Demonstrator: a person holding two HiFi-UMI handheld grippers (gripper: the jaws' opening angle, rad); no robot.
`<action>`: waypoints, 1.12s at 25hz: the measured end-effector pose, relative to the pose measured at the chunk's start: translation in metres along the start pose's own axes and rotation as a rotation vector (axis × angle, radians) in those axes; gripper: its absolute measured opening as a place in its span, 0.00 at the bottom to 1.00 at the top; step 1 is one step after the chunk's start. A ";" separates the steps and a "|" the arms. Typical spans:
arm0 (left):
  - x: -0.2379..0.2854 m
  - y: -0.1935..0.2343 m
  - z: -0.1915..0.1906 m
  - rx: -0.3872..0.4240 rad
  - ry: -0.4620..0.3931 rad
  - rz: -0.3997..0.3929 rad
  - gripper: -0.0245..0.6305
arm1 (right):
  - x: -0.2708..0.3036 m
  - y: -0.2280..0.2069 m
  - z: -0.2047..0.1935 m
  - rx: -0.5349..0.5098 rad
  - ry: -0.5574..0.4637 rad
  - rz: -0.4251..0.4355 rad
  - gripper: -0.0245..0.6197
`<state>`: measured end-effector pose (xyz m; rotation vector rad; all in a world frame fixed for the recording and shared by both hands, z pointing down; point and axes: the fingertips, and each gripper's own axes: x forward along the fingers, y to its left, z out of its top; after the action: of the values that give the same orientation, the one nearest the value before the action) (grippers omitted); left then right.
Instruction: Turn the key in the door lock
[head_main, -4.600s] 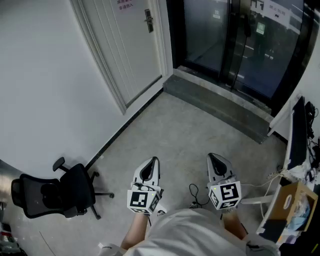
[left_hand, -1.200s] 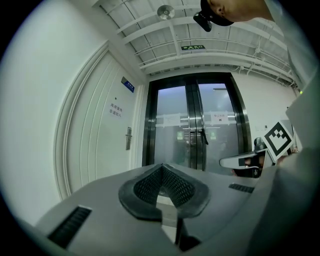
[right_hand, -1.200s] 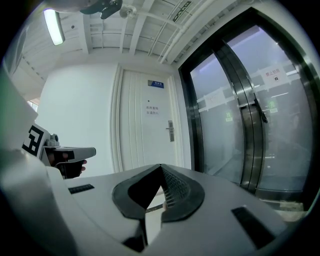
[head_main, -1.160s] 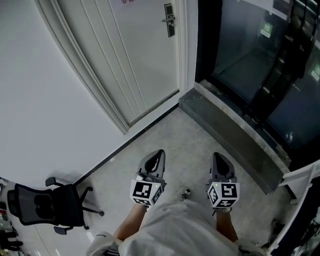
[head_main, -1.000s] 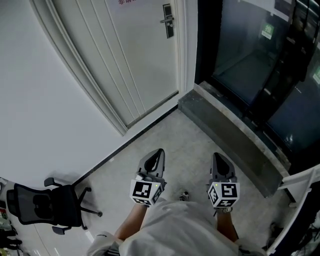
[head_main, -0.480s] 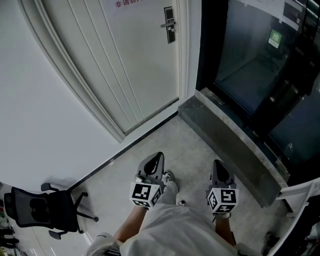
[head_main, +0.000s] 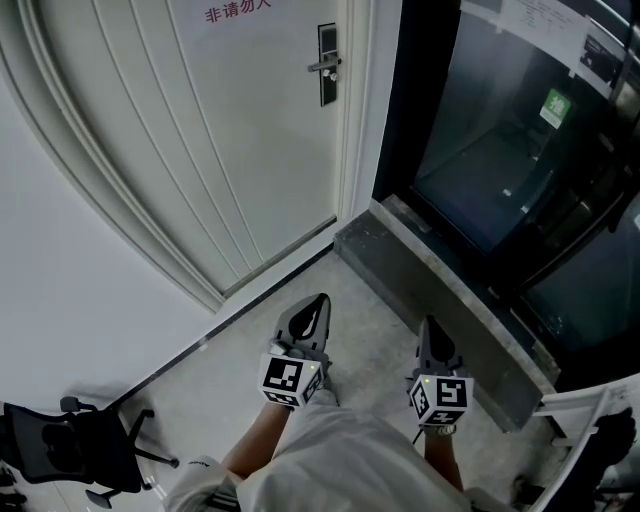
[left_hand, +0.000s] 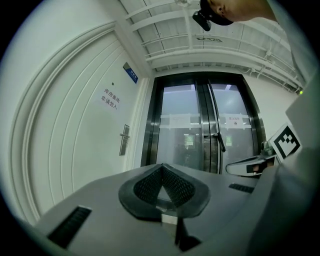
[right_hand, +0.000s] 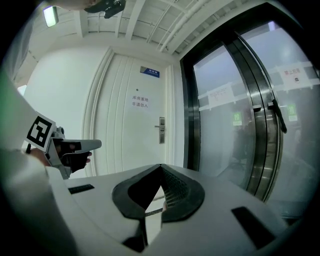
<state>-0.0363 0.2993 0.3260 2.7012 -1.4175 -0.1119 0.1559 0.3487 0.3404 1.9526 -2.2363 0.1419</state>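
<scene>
I carry both grippers low and close to my body, side by side. I judge that this is a carrying pose, since nothing here is within reach to grip. The left gripper (head_main: 318, 300) has its jaws closed tip to tip with nothing between them, and the right gripper (head_main: 428, 323) is the same, pinched together and empty.

The lock (head_main: 327, 65) sits on the white door (head_main: 200, 140), at the edge nearest the dark glass doors (head_main: 490, 150). It is well apart from both grippers, with open floor and the stone step (head_main: 430, 290) below it lying between us.

In the left gripper view the lock (left_hand: 124, 140) stands left of and above my closed tips (left_hand: 162, 166), so that gripper points past it toward the glass. In the right gripper view the lock (right_hand: 161, 130) stands almost straight over the tips (right_hand: 161, 167), so I take the right one to be the better lined up.

I cannot make out a key in the lock; it is too small to tell. The approach is not finished and no turning has begun.
</scene>
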 end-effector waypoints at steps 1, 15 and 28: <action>0.009 0.006 0.002 -0.001 -0.001 -0.004 0.05 | 0.010 0.000 0.003 -0.005 0.001 -0.001 0.04; 0.089 0.095 0.000 0.010 0.019 0.028 0.05 | 0.134 0.016 0.014 0.010 0.001 0.040 0.04; 0.194 0.103 -0.012 0.040 0.052 0.101 0.05 | 0.239 -0.050 0.013 -0.035 0.025 0.131 0.04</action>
<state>-0.0096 0.0819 0.3446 2.6362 -1.5539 -0.0062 0.1739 0.1067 0.3705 1.7768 -2.3346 0.1417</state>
